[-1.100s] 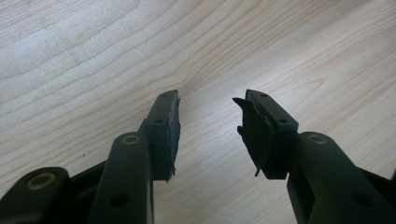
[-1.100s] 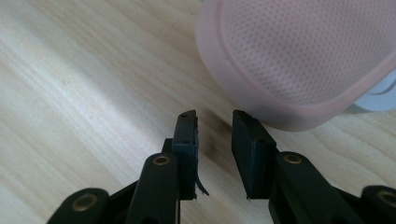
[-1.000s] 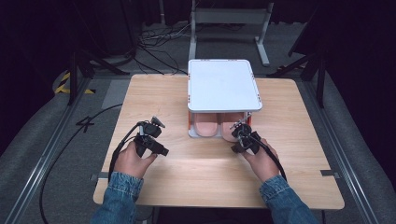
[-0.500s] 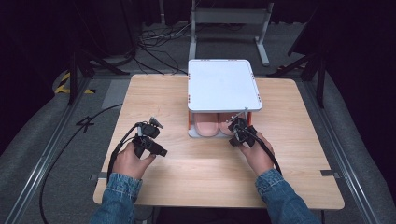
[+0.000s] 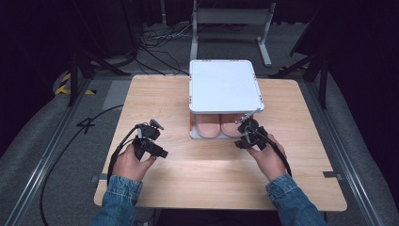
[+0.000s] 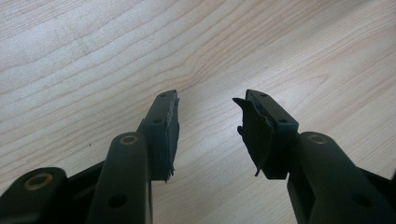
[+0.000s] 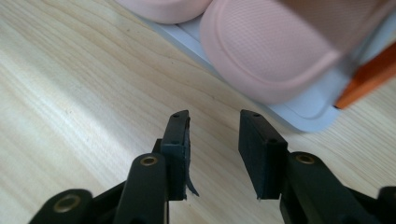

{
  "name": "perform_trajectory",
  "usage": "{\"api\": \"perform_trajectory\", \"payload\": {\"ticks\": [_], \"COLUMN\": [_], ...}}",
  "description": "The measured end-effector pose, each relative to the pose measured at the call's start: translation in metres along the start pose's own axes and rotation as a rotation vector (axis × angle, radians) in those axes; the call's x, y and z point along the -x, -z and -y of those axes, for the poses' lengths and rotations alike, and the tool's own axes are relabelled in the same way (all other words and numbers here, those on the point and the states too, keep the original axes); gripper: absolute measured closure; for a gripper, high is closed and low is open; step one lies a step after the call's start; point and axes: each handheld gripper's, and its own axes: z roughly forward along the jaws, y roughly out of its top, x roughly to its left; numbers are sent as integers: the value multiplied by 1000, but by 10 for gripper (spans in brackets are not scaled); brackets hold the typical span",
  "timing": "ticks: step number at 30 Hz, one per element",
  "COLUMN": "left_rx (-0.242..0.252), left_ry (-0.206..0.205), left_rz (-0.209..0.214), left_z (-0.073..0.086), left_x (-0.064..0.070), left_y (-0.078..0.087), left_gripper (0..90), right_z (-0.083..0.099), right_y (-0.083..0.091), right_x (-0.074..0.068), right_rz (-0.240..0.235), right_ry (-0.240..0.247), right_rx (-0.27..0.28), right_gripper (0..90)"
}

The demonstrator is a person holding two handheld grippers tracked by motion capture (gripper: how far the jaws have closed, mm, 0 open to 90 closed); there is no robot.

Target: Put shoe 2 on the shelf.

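Note:
A white two-level rack [image 5: 224,84] stands at the middle back of the wooden table [image 5: 211,174]. Two pink slippers [image 5: 207,125] [image 5: 231,126] lie side by side on its lower shelf, toes toward me. My right gripper [image 5: 245,133] is just in front of the right slipper [image 7: 275,51]; its jaws [image 7: 212,116] are open and empty, a short way from the toe, over the wood. The other slipper [image 7: 163,7] shows at the top edge. My left gripper [image 5: 157,149] [image 6: 210,100] hovers open over bare wood at the left, with nothing between its jaws.
The rack's white base lip [image 7: 299,109] and an orange corner post [image 7: 369,77] sit close to the right gripper. Cables trail from both grippers; the left cable [image 5: 84,136] runs off the table's left edge. Metal frame legs [image 5: 230,28] stand behind the table.
My right gripper has moved forward and a little left, up to the front of the rack near the right slipper. The left gripper has barely moved.

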Motion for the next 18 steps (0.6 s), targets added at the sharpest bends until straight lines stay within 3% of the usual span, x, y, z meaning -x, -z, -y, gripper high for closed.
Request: {"api": "perform_trajectory", "payload": {"ticks": [8, 15, 18], "left_rx": [9, 34, 47], "left_ry": [-9, -19, -52], "left_rz": [-3, -30, -52], "left_z": [4, 10, 11], "left_x": [-1, -3, -4], "left_y": [3, 7, 9], "left_gripper": [548, 498, 476], "right_z": [19, 42, 56], "right_y": [41, 65, 74], "right_x": [21, 45, 55], "right_rz": [-6, 4, 5], "right_ry": [-15, -43, -37], "right_rx": [62, 84, 86], "right_gripper": [581, 511, 448]}}
